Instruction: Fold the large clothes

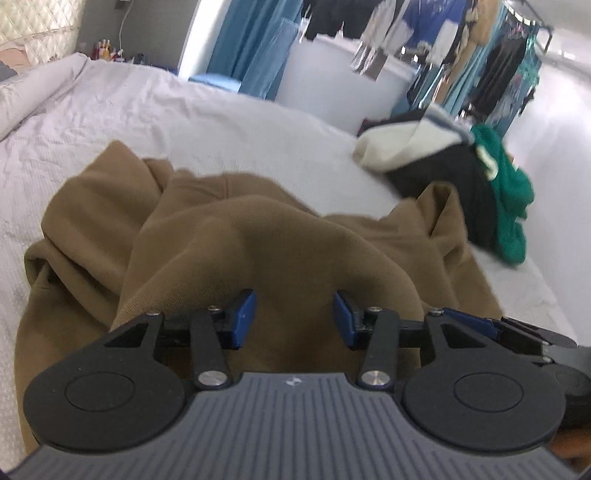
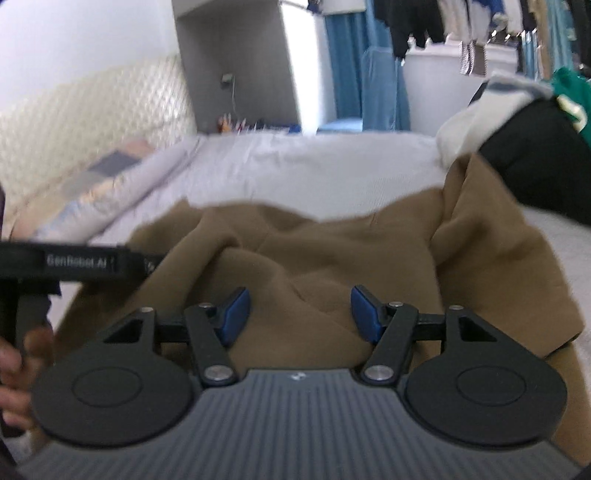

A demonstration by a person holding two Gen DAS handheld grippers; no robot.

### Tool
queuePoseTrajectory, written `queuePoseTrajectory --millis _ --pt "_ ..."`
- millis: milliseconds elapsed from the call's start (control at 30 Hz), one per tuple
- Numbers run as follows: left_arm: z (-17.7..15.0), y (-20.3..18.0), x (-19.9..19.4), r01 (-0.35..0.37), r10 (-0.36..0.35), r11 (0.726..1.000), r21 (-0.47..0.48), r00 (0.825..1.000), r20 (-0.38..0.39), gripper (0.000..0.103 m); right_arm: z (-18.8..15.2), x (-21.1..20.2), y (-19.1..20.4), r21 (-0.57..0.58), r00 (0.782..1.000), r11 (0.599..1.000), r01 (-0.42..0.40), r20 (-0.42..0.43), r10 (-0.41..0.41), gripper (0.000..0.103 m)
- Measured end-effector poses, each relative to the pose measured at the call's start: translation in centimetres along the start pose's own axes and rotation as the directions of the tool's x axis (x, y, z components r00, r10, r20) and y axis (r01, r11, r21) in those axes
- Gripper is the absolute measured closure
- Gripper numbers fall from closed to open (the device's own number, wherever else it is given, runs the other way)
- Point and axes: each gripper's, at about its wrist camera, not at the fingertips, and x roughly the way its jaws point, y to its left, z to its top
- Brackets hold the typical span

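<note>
cut off: brown garment [image 1: 258,236] at bottom edge | blurred: hanging clothes [image 1: 424,29], pillow [image 2: 110,184] | hidden: bed [image 1: 221,110] under clothes pile [image 1: 461,166]

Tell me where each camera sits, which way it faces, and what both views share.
Left wrist: rides the left claw, looking over the crumpled brown sweatshirt toward the clothes rack; the other claw's tip shows at right.
Right wrist: rides the right claw, facing the quilted cream headboard; a hand shows at left.
Shared: the sweatshirt, white bedsheet, black-cream-green clothes pile.
</note>
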Motion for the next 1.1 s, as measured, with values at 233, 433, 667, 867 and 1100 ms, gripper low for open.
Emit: queuePoseTrajectory --millis 233,433,667,867,1100 --pt "-1.9 1.3 4.2 -0.070 0.072 0.997 0.022 0.992 -0.106 0.058 -1.8 3.6 -0.1 0.042 0.996 0.999 0.017 -0.085 -0.014 0.040" --pt "-2.2 1.5 4.3 -0.074 0.076 0.997 0.022 0.993 -0.090 0.059 -1.9 3.9 0.0 0.038 0.997 0.999 0.021 -0.079 -0.018 0.040" --pt "-2.7 0.9 0.8 -0.058 0.058 0.998 0.008 0.998 -0.005 0.058 -1.6 1.5 0.9 0.022 0.999 0.999 0.043 -0.031 -0.043 0.042" --pt "-4.2 -0.9 -3.3 -0.075 0.069 0.995 0.070 0.994 0.079 0.058 -2.3 -3.3 1.7 0.017 0.997 0.998 0.066 0.040 -0.067 0.040" --pt "-5.2 -1.7 -5.6 -0.073 0.064 0.992 0.101 0.994 0.088 0.058 -2.7 -7.2 2.1 0.020 0.994 0.996 0.083 0.076 -0.084 0.041"
